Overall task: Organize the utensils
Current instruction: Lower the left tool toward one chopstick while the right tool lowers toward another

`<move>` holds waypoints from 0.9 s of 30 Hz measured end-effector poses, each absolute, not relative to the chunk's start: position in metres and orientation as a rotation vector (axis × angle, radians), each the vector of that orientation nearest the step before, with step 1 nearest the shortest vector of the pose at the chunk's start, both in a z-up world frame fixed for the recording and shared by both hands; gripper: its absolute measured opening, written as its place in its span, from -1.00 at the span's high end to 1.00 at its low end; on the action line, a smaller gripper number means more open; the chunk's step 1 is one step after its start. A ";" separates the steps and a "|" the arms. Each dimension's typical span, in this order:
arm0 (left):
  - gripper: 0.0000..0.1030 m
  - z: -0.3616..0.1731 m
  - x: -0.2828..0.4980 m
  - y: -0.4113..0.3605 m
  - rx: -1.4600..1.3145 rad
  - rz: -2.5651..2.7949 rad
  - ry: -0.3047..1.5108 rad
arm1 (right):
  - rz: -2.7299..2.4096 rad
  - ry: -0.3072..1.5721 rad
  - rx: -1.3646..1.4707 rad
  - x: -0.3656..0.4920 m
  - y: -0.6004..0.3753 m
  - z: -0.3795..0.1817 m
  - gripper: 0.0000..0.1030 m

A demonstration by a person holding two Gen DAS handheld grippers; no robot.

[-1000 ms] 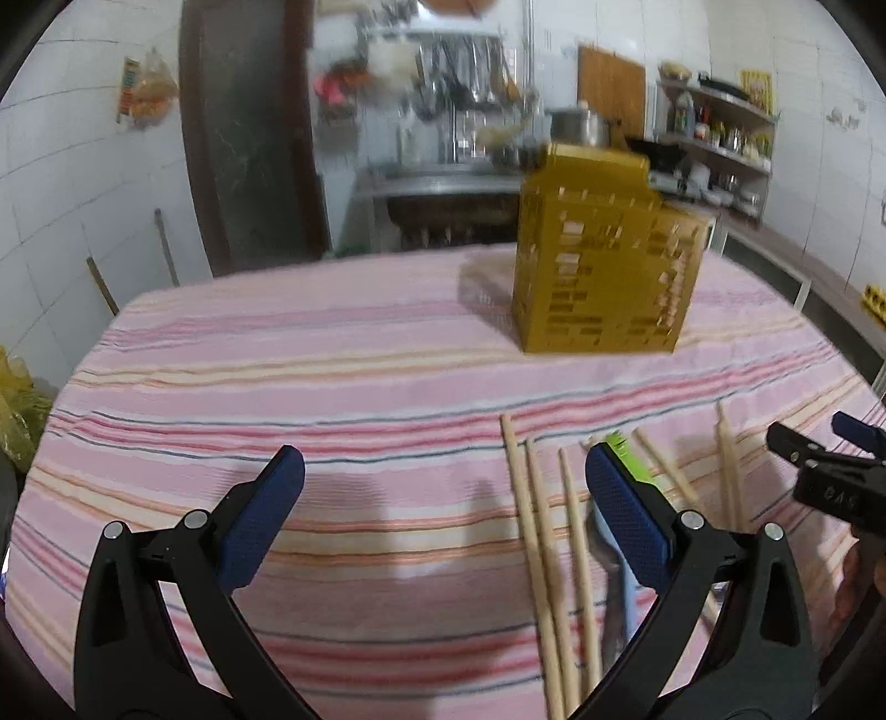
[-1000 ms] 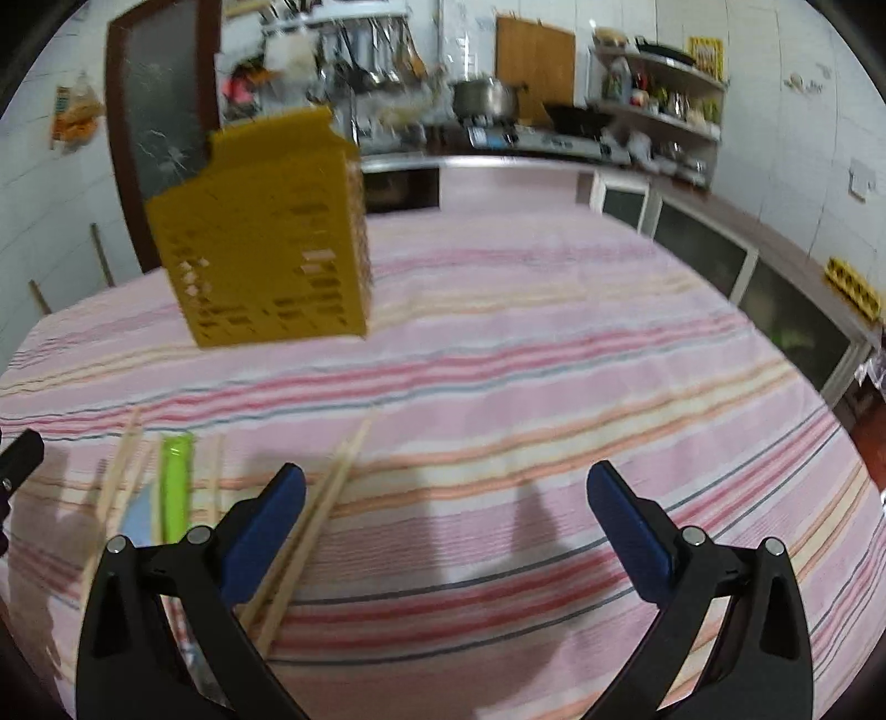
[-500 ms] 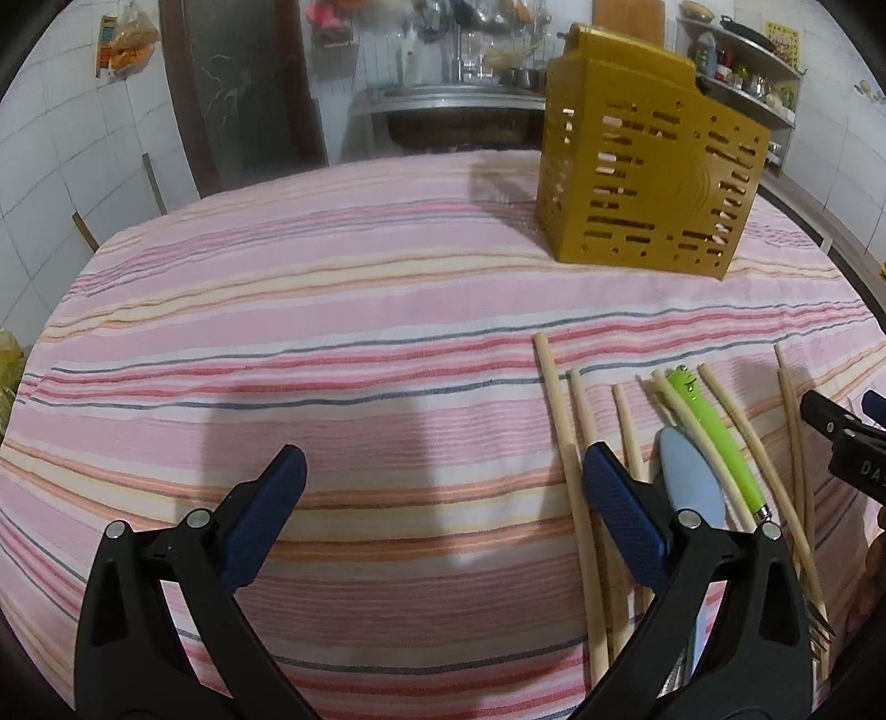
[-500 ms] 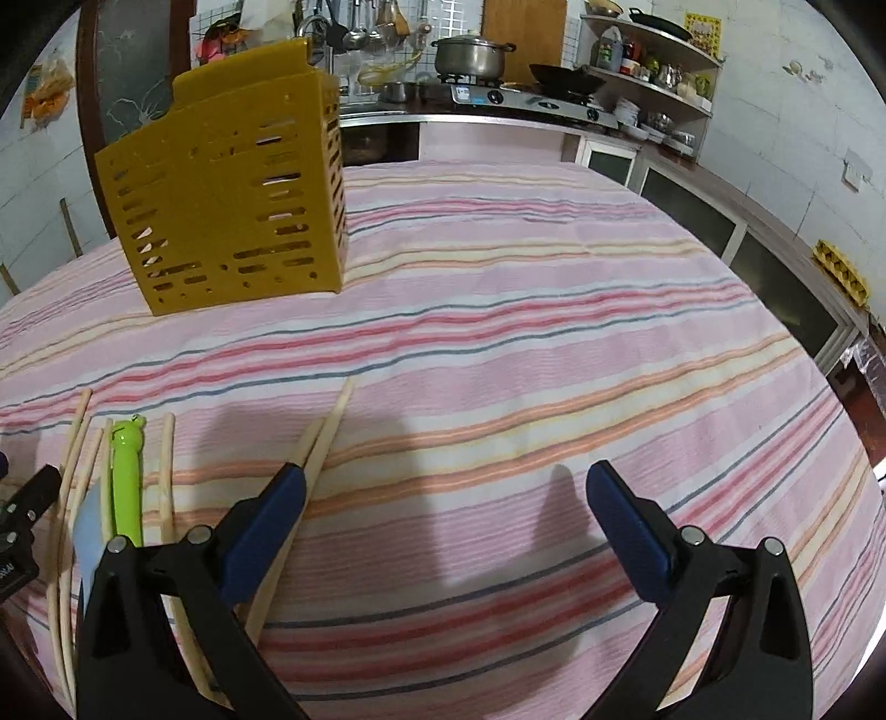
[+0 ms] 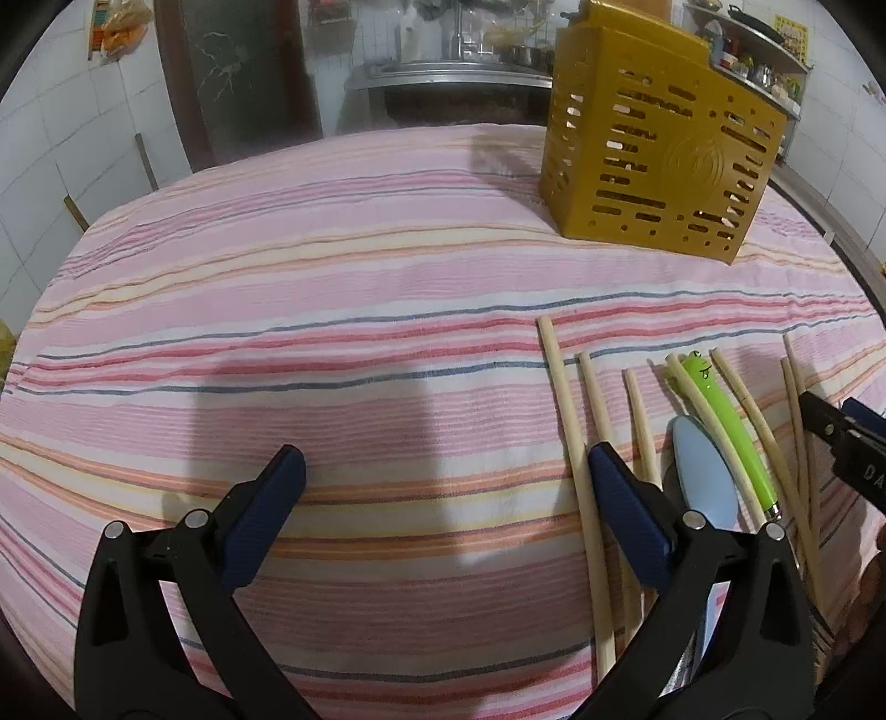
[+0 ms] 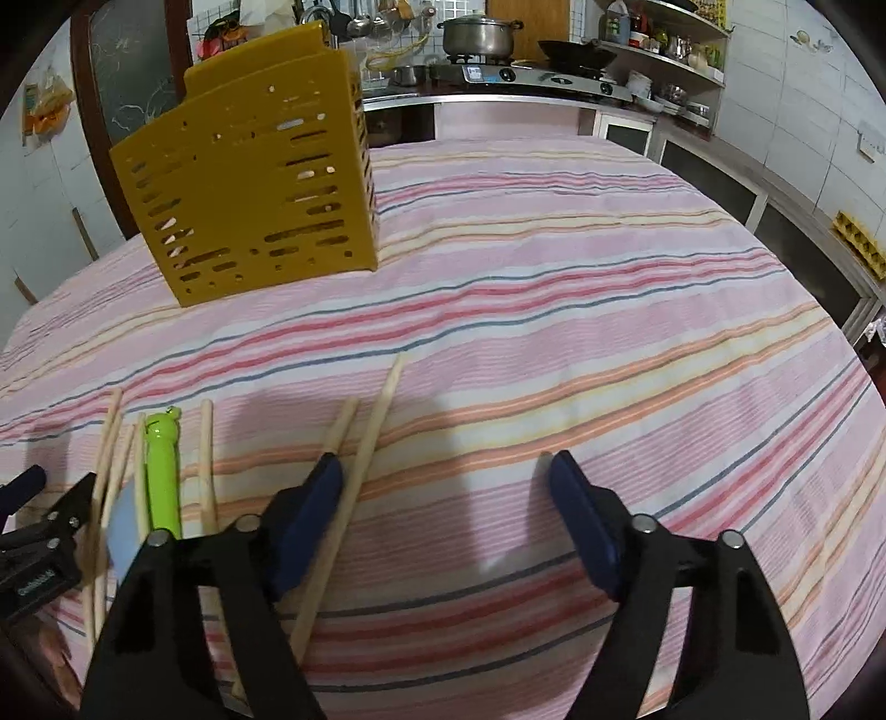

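Note:
A yellow slotted utensil holder (image 5: pixel 659 149) stands upright at the far side of the striped tablecloth; it also shows in the right wrist view (image 6: pixel 255 183). Several wooden chopsticks (image 5: pixel 570 443) lie side by side near the front, with a green-handled utensil (image 5: pixel 725 426) and a pale blue spoon (image 5: pixel 703 487) among them. My left gripper (image 5: pixel 443 487) is open and empty, its right finger (image 5: pixel 626 509) over the chopsticks. My right gripper (image 6: pixel 443 509) is open and empty, its left finger (image 6: pixel 304 515) beside two chopsticks (image 6: pixel 360 454). The green utensil (image 6: pixel 162 471) lies to its left.
The round table (image 6: pixel 609 310) carries a pink striped cloth. Behind it are a kitchen counter with a stove and pot (image 6: pixel 479 36), shelves, and a dark door (image 5: pixel 243 77). The right gripper's tip (image 5: pixel 841 432) shows at the left view's right edge.
Both grippers have dropped lower and moved closer to the tablecloth and the chopsticks. The holder now sits higher in both views. Both stay open.

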State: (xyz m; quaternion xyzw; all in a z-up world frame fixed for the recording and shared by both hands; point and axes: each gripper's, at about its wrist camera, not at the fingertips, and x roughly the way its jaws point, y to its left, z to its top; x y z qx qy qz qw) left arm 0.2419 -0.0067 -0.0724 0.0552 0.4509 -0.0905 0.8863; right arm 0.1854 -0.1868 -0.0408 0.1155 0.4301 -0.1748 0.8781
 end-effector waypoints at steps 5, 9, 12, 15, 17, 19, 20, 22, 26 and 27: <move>-0.92 -0.073 0.251 -0.009 0.120 -0.168 0.949 | -0.344 0.893 0.263 0.181 -0.185 -0.038 -0.11; -0.92 -0.073 0.256 -0.012 0.135 -0.160 0.956 | -0.339 0.902 0.282 0.181 -0.187 -0.036 0.01; -0.92 -0.073 0.261 -0.016 0.148 -0.163 0.971 | -0.351 0.919 0.264 0.192 -0.183 -0.038 0.11; -0.92 -0.073 0.264 -0.014 0.146 -0.180 0.989 | -0.368 0.931 0.247 0.201 -0.182 -0.039 0.21; -0.92 -0.074 0.262 -0.014 0.148 -0.185 0.976 | -0.372 0.940 0.244 0.205 -0.181 -0.039 0.30; -0.92 -0.074 0.262 -0.014 0.152 -0.189 0.978 | -0.369 0.945 0.253 0.208 -0.181 -0.038 0.41; -0.92 -0.074 0.262 -0.014 0.148 -0.189 0.984 | -0.368 0.947 0.249 0.210 -0.180 -0.038 0.46; -0.92 -0.073 0.265 -0.014 0.137 -0.185 1.001 | -0.363 0.948 0.237 0.213 -0.179 -0.038 0.55; -0.84 -0.073 0.264 -0.015 0.107 -0.145 0.966 | -0.335 0.950 0.244 0.220 -0.183 -0.036 0.68; -0.69 -0.072 0.262 -0.016 0.104 -0.144 0.955 | -0.330 0.951 0.247 0.221 -0.185 -0.036 0.70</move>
